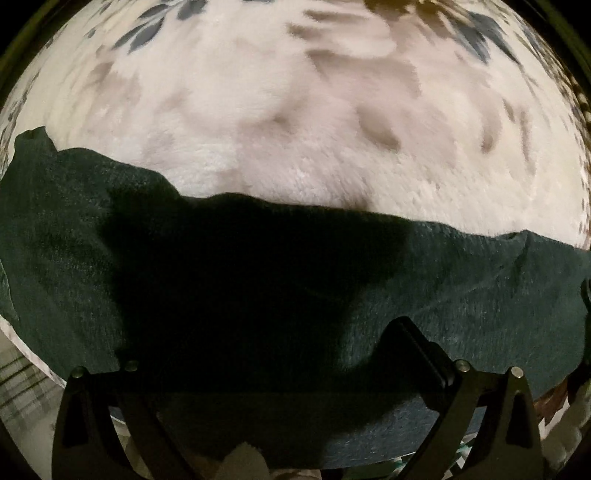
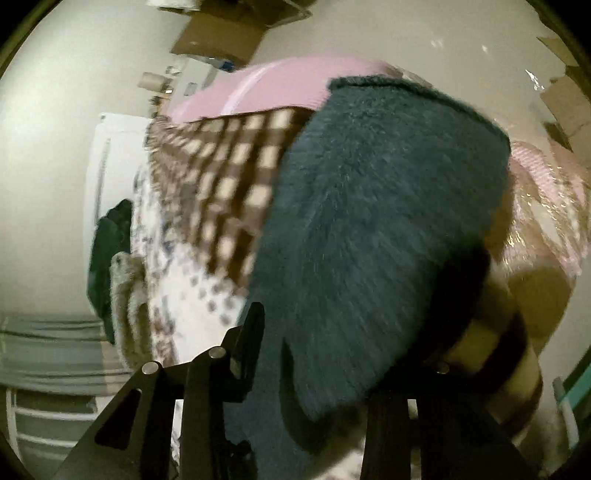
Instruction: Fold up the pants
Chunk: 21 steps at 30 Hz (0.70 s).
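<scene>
Mid-fold: right hand-held gripper (image 2: pixel 317 354) holds a lifted layer of the dark pants (image 2: pixel 376 229). Left hand-held gripper (image 1: pixel 266 354) wide, resting over pants (image 1: pixel 461 280) on the blanket (image 1: pixel 295 129). Next, likely: carry over, align edges.

Our left gripper (image 1: pixel 266 354): matte black angular fingers, 4 round silver screws. Right gripper (image 2: pixel 332 354): same black, triangular cutouts.

I'm seeing dark teal-green pants (image 1: pixel 461 288), fuzzy knit look. I'm looking at a cream fleece blanket (image 1: pixel 295 129) showing taupe and slate-blue leaf prints. My tongs are showing black. I'm also seeing a brown-and-cream checked cloth (image 2: pixel 229 184), a pink sheet (image 2: pixel 266 88), brown cardboard boxes (image 2: pixel 221 33).
</scene>
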Motion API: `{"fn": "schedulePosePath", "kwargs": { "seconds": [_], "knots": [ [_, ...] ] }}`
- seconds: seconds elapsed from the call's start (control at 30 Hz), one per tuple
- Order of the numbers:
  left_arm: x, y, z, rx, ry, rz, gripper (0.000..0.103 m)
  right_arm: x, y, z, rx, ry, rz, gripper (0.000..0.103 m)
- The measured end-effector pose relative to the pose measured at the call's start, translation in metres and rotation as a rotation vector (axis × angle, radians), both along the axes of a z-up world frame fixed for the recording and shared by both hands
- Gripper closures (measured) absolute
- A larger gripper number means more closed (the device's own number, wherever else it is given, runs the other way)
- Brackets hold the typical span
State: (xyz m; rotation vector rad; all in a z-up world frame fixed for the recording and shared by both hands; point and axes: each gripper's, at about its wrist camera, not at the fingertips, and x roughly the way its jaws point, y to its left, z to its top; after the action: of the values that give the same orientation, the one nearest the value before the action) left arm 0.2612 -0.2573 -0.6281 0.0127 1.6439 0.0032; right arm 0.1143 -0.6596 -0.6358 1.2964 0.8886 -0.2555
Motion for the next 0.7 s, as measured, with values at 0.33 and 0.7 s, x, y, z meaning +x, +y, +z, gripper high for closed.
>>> {"fn": "schedulePosePath", "kwargs": {
  "seconds": [0.33,0.7],
  "knots": [
    [0.009,0.001,-0.002,-0.007,-0.001,0.002,0.0,0.001,-0.018,0.009,-0.012,-0.057,-0.071,0.092],
    [0.0,0.024,0.044,-0.05,0.006,-0.018,0.0,0.005,0.006,0.077,-0.218,0.024,-0.017,0.098]
  ]
}}
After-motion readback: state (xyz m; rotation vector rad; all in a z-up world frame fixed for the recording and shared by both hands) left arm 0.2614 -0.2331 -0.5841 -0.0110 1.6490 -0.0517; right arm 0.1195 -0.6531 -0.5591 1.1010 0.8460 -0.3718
